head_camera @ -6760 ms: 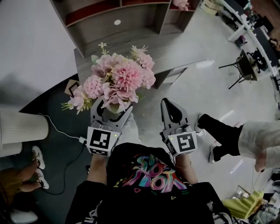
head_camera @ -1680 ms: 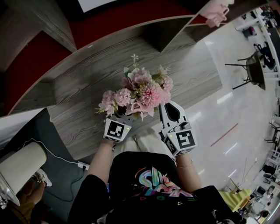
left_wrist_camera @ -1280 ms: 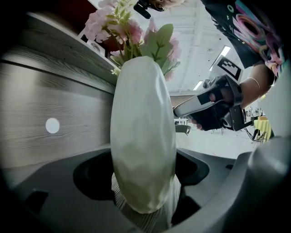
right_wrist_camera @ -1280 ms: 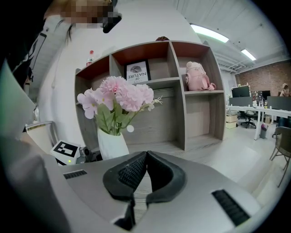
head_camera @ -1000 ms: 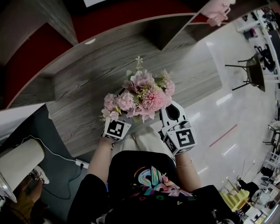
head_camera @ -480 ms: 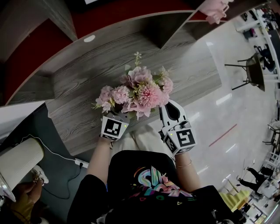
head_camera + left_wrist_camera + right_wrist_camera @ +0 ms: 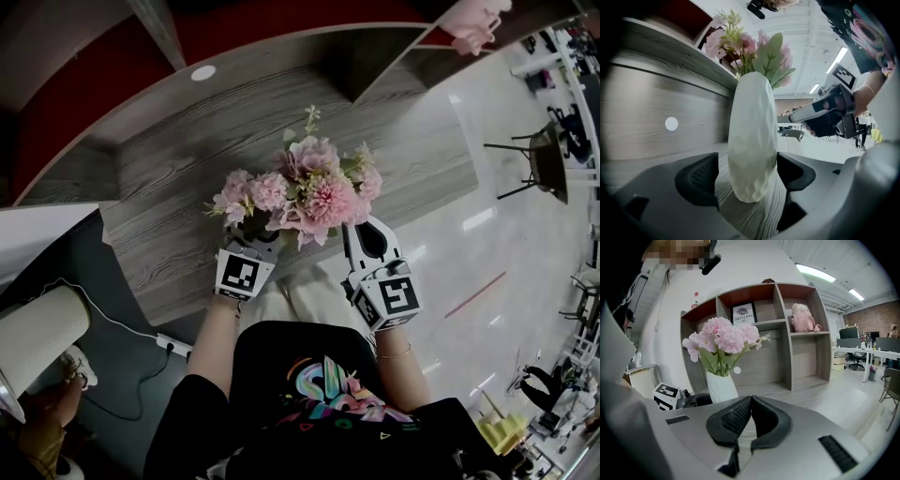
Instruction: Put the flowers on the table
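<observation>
Flowers (image 7: pixel 305 183) in white vase (image 7: pixel 752 140) on table (image 7: pixel 187 178), between slightly parted left tongs (image 7: pixel 747 178); right tongs (image 7: pixel 749 404) closed, empty, just beside.

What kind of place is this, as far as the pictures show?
Probably an open-plan office. The right gripper view shows a row of desks with office chairs under long ceiling lights, and a wooden shelf unit stands nearby.

Left tongs (image 7: pixel 747 176) apart, right tongs (image 7: pixel 749 404) together
</observation>
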Motion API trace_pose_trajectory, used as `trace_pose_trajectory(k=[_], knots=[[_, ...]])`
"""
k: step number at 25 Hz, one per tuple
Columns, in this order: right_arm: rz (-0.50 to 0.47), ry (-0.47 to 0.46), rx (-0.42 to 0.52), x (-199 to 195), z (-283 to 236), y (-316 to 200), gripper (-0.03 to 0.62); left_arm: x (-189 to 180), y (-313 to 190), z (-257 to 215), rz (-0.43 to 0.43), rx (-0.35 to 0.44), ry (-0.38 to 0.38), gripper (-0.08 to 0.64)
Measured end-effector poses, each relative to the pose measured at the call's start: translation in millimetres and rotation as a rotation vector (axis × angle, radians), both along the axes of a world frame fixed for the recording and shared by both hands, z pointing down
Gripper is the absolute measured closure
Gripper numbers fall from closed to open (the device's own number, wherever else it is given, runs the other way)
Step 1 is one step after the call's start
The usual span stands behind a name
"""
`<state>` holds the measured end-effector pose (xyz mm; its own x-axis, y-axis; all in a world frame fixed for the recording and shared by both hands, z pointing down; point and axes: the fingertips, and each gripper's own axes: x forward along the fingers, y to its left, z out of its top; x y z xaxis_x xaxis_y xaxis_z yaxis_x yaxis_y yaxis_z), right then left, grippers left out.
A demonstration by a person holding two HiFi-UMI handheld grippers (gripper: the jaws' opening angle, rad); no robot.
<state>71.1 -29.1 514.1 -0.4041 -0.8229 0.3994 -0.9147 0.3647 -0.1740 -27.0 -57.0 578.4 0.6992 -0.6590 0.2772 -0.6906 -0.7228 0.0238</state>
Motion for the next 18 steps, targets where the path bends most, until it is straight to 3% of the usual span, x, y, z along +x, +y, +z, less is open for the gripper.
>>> trace_pose_trajectory(k=[14,18], knots=[[-0.019,0.024,0.013,-4,-6,8,0.577,-25,19,-11,-0.032,-0.008,0.007,0.196],[-0.021,0.036,0.020,0,-14,12,0.577,-33,23,-27,-0.041,0.059,0.037,0.196]])
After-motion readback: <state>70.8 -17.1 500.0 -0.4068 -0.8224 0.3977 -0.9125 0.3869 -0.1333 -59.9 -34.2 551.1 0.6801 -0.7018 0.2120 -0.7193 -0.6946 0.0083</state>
